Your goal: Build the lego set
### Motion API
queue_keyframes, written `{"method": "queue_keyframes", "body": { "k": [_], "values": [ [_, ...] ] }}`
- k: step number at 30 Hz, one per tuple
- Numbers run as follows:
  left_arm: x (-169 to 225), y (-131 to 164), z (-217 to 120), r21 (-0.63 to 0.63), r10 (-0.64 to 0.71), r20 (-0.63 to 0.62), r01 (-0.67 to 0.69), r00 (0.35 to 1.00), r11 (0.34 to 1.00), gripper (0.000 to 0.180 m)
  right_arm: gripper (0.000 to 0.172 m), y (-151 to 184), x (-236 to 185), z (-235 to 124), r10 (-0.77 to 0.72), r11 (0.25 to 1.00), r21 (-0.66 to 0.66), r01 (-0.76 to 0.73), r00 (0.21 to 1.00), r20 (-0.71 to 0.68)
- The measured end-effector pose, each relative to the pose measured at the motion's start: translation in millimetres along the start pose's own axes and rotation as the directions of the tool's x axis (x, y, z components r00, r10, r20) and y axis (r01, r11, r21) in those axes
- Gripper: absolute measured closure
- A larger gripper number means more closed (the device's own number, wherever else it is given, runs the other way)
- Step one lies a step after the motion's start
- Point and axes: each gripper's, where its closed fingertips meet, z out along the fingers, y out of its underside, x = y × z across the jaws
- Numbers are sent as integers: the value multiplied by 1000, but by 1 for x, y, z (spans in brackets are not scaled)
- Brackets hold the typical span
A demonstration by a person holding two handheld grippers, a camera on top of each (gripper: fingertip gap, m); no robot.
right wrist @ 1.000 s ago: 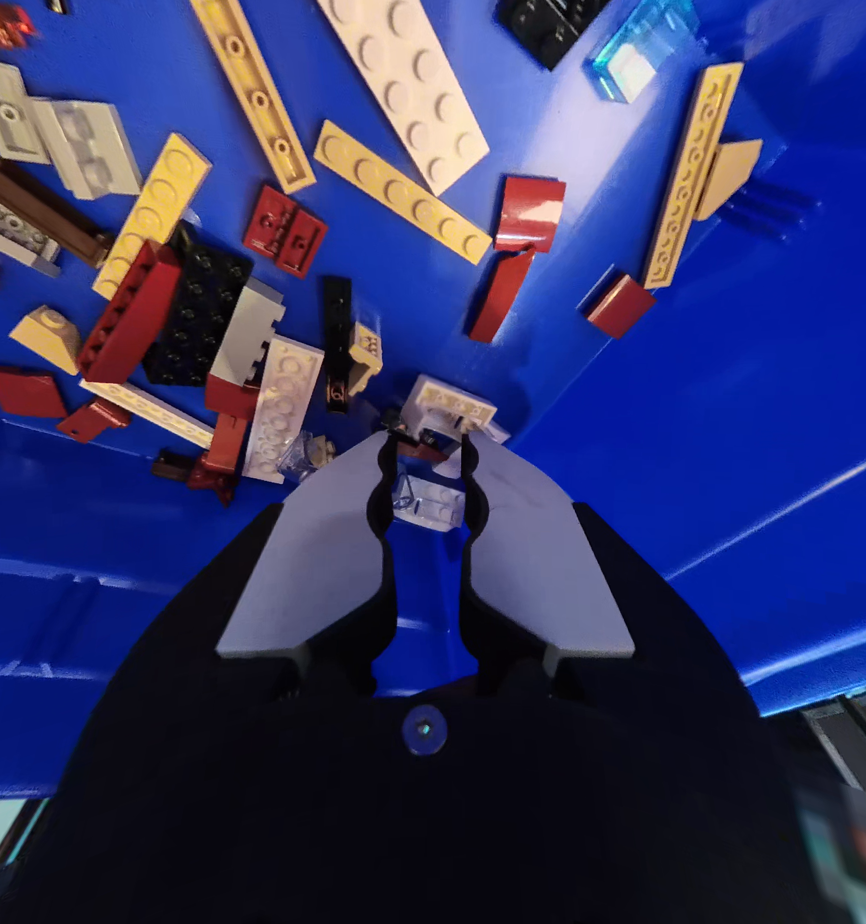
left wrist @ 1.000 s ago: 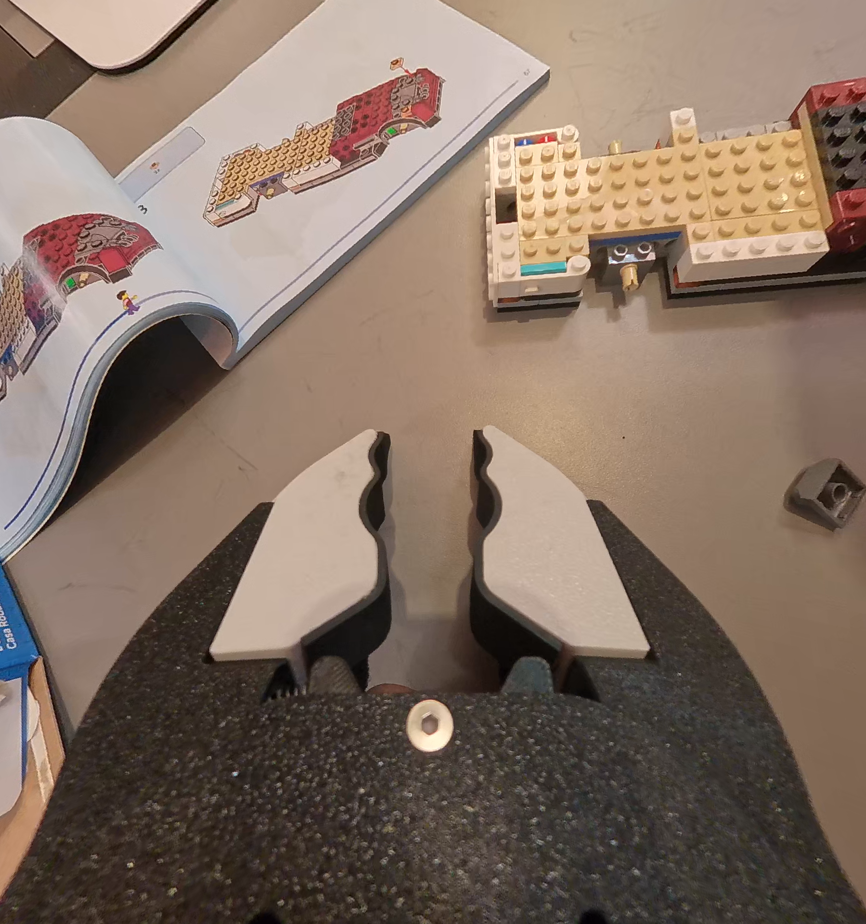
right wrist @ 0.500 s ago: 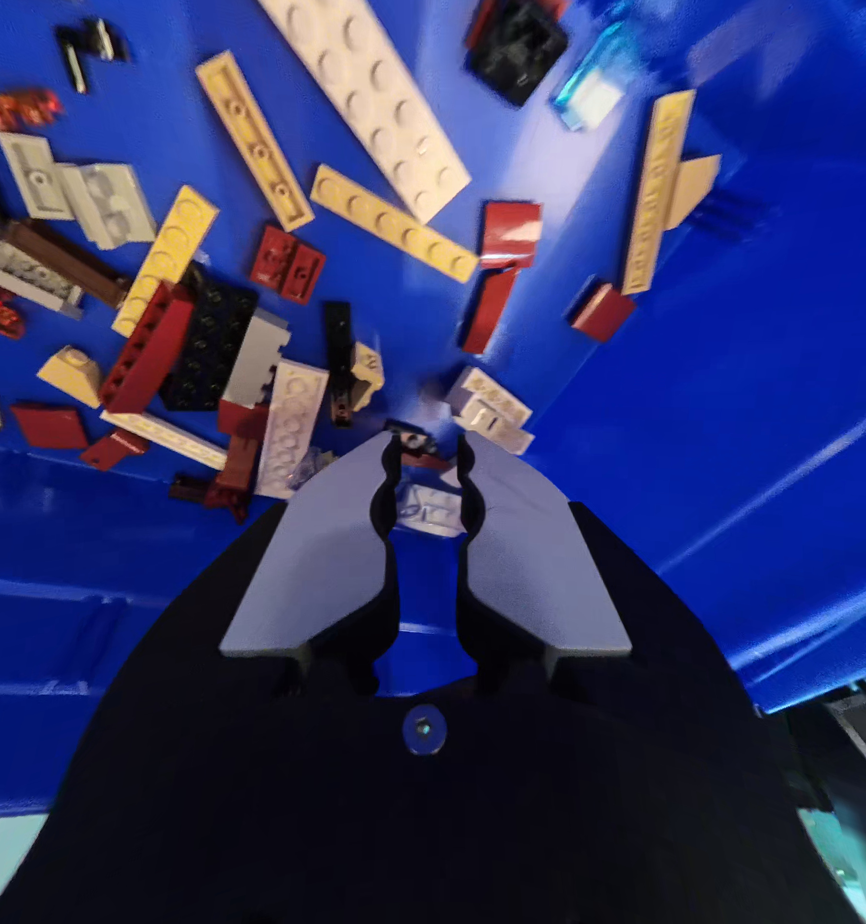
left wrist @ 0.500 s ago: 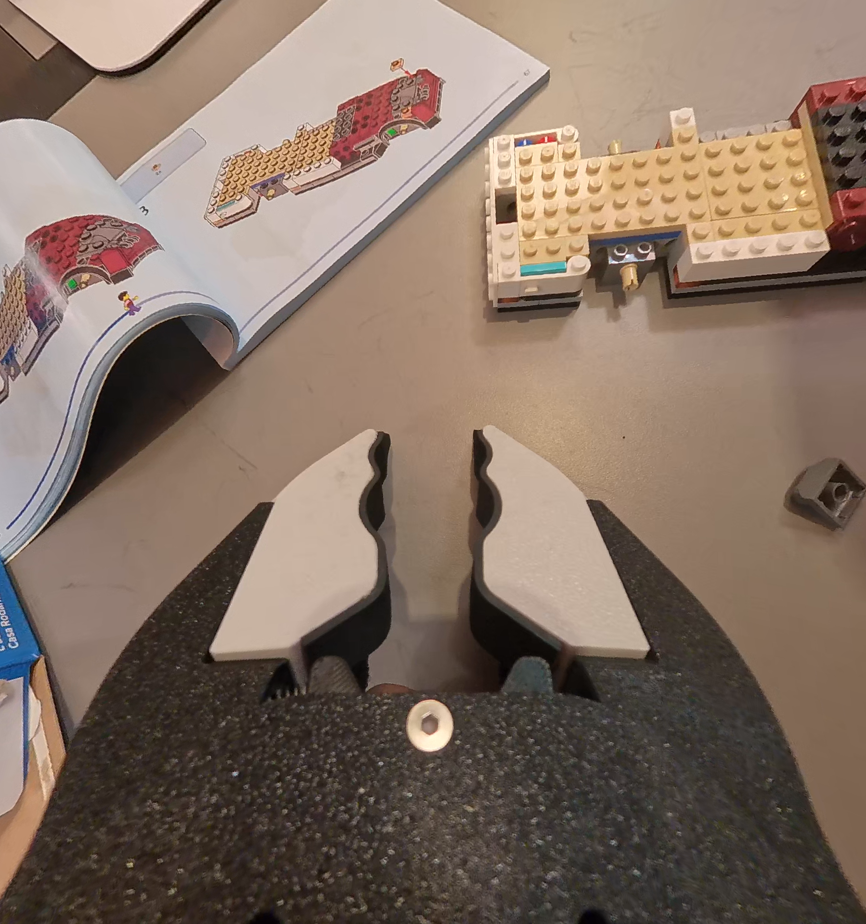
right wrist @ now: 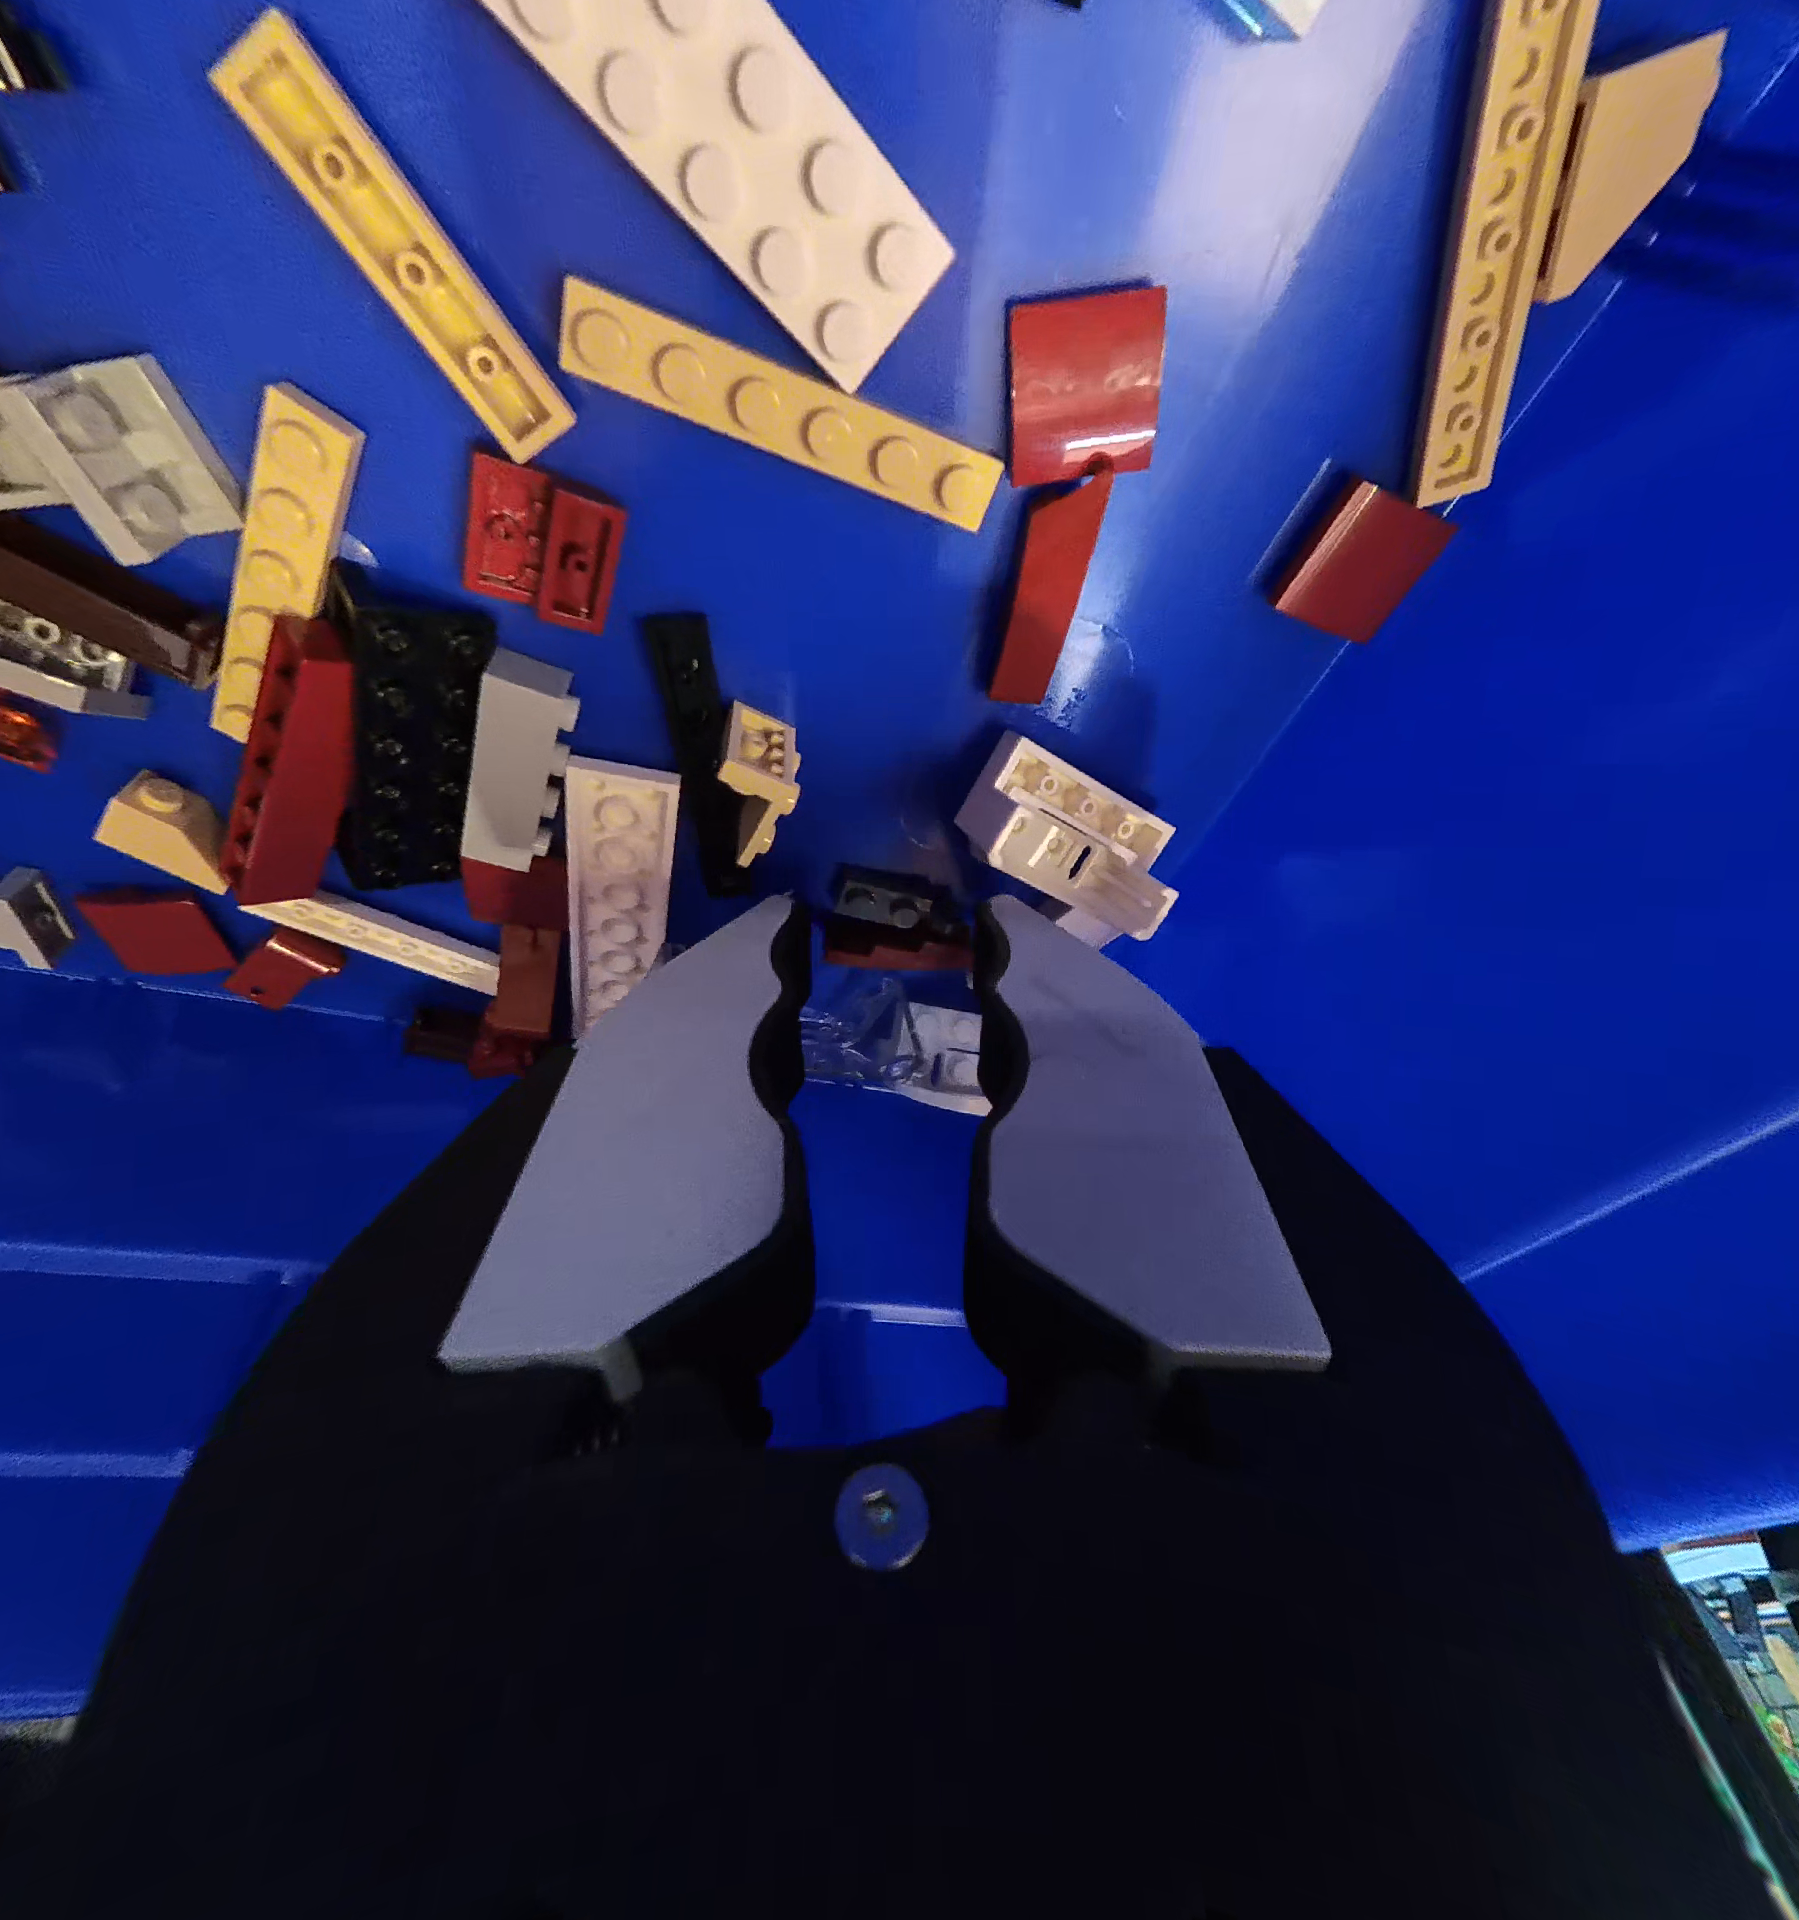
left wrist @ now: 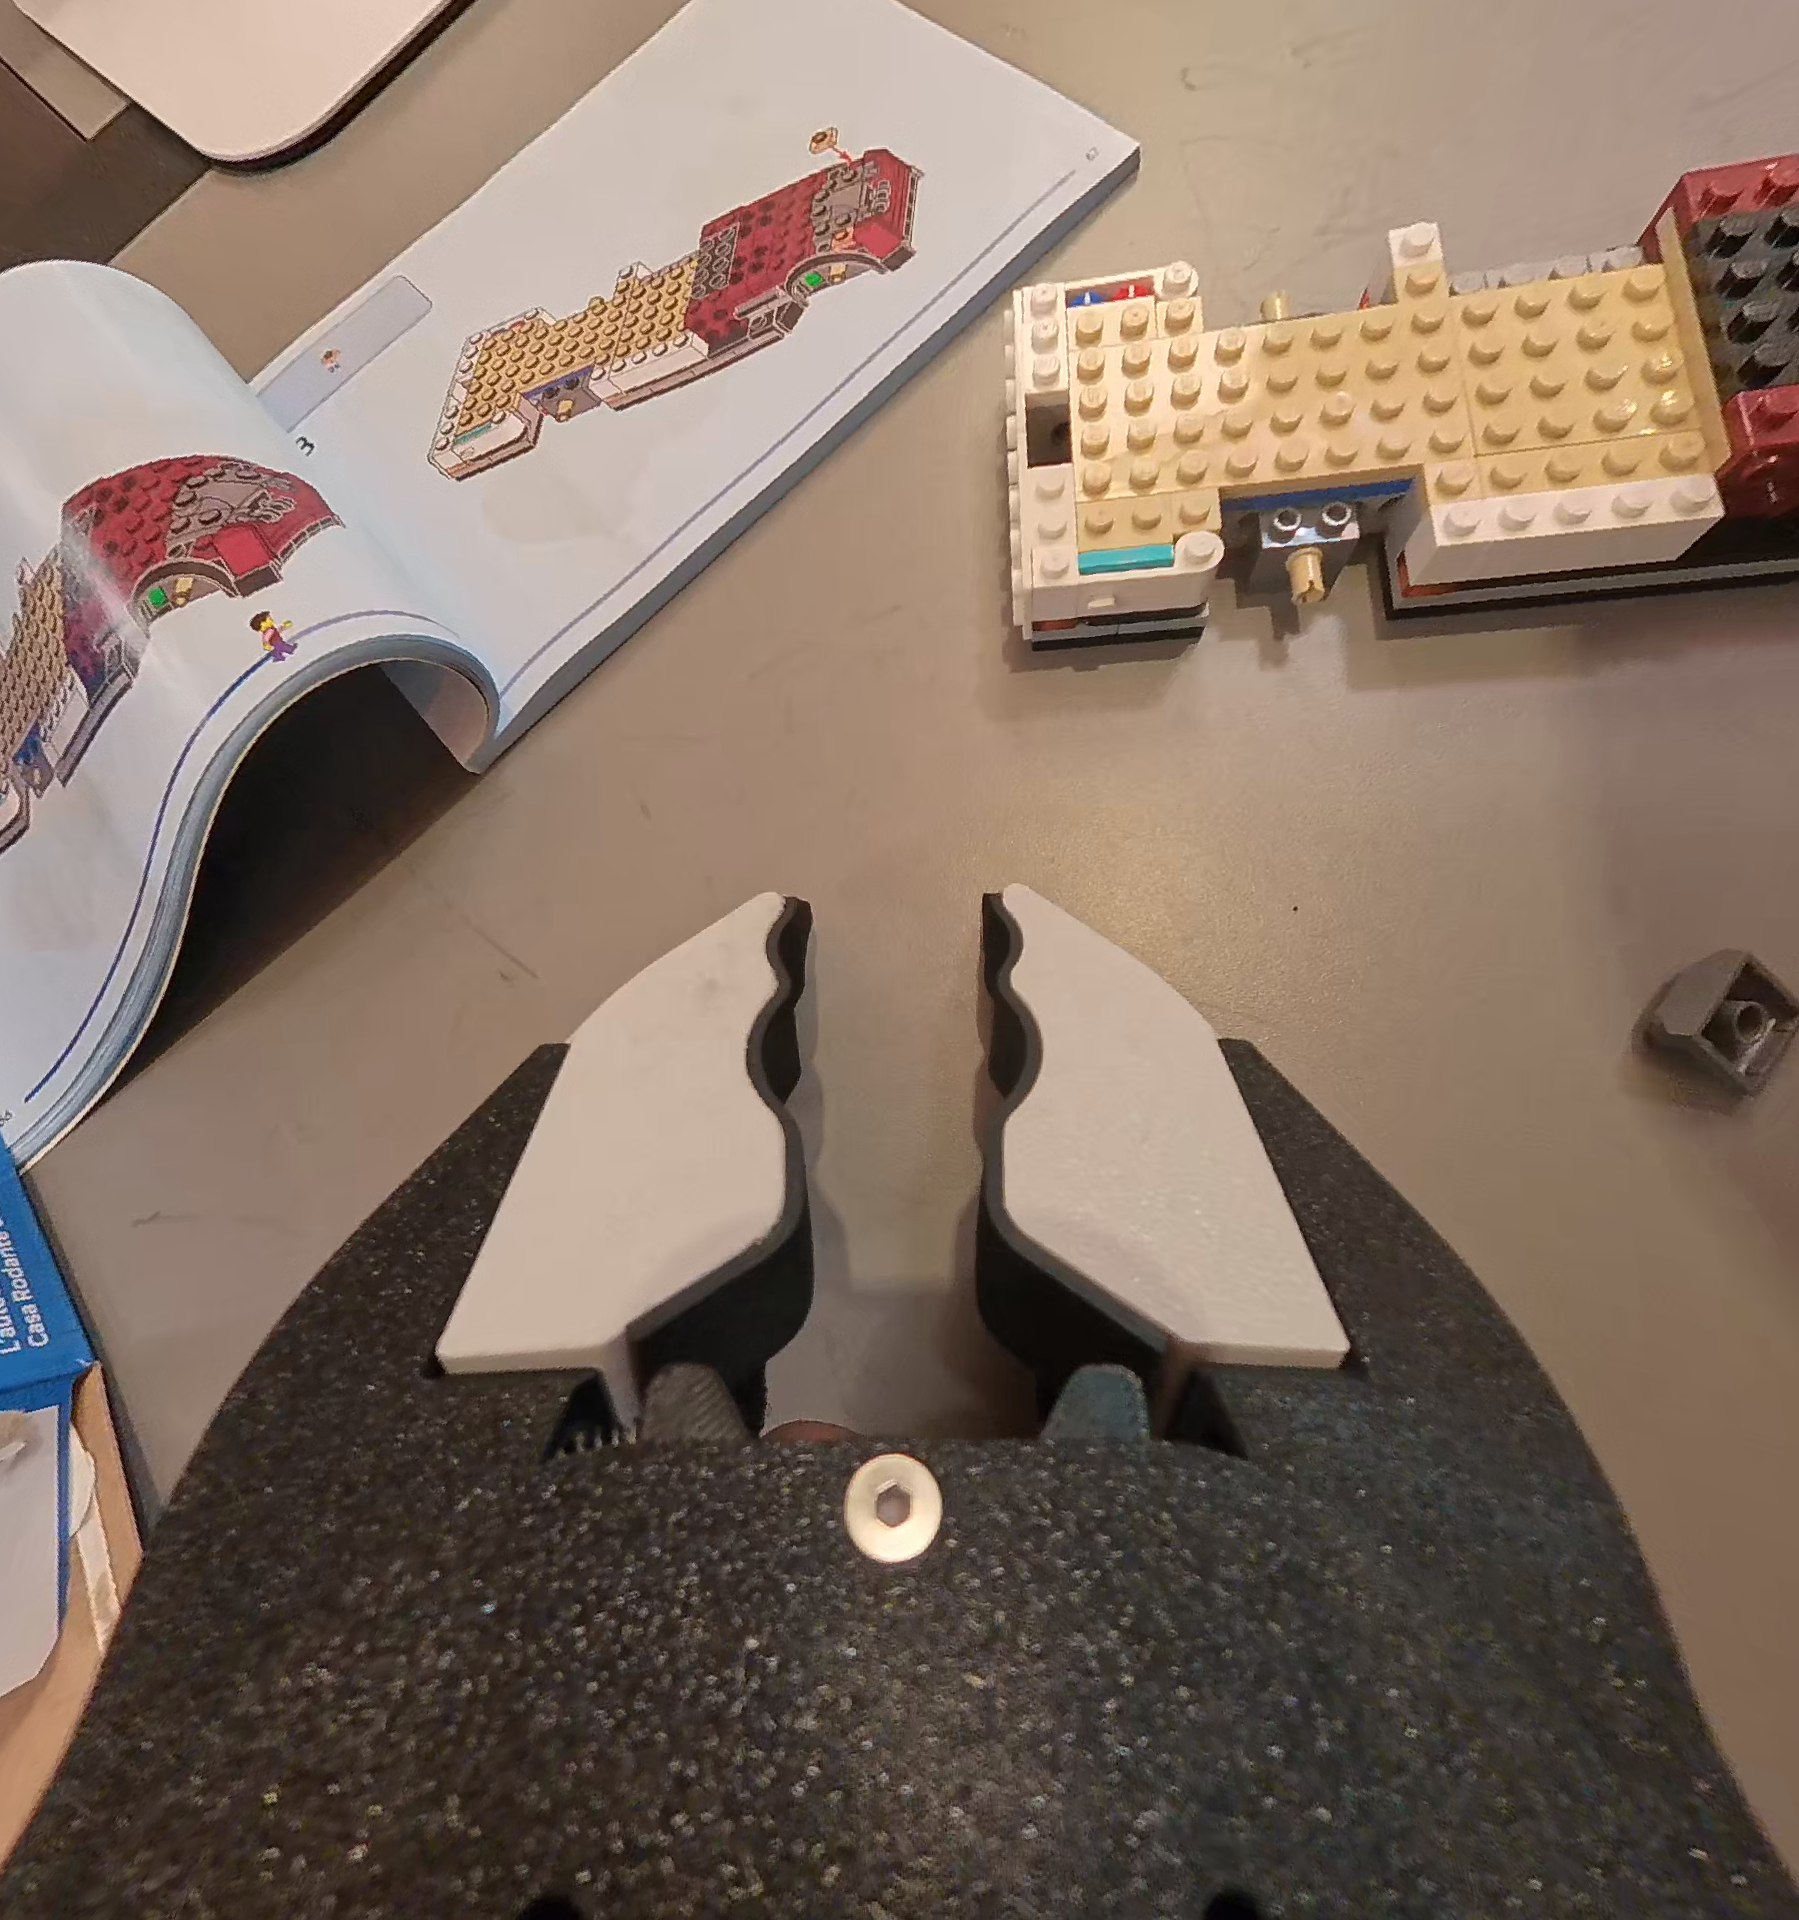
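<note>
Over the blue bin (right wrist: 1497, 935), right tongs (right wrist: 884, 920) gape around a small dark brick (right wrist: 890, 914), pads not gripping. Left tongs (left wrist: 895, 914) hang released over the surface (left wrist: 874, 779), near the half-built model (left wrist: 1373, 416).

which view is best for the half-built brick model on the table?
Left wrist view. The brick model lies in full sight on the grey table, ahead and right of the open left claw. The right wrist view shows none of it, only loose bricks in a blue bin.
</note>
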Motion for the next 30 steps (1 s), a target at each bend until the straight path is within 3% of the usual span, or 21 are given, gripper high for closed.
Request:
{"method": "queue_keyframes", "body": {
  "k": [9,15,21,25,30],
  "values": [
    [1,-1,-1,4,13,2,-13,1000,1000,147,154,1,-6,1,47,999,-26,-45,997,64],
    [3,-1,-1,8,26,-6,-26,1000,1000,147,168,-2,-9,0,19,1000,-22,-18,999,32],
    [4,-1,-1,12,40,-7,-40,999,999,147,168,-3,-9,-4,29,999,-19,-29,1000,-1],
    [4,-1,-2,14,43,2,-43,999,999,147,168,-1,-10,-21,59,998,12,-59,997,-45],
    [3,-5,-5,47,50,18,-51,999,998,147,168,-10,-35,-68,66,994,96,-53,988,-141]
  ]
}}
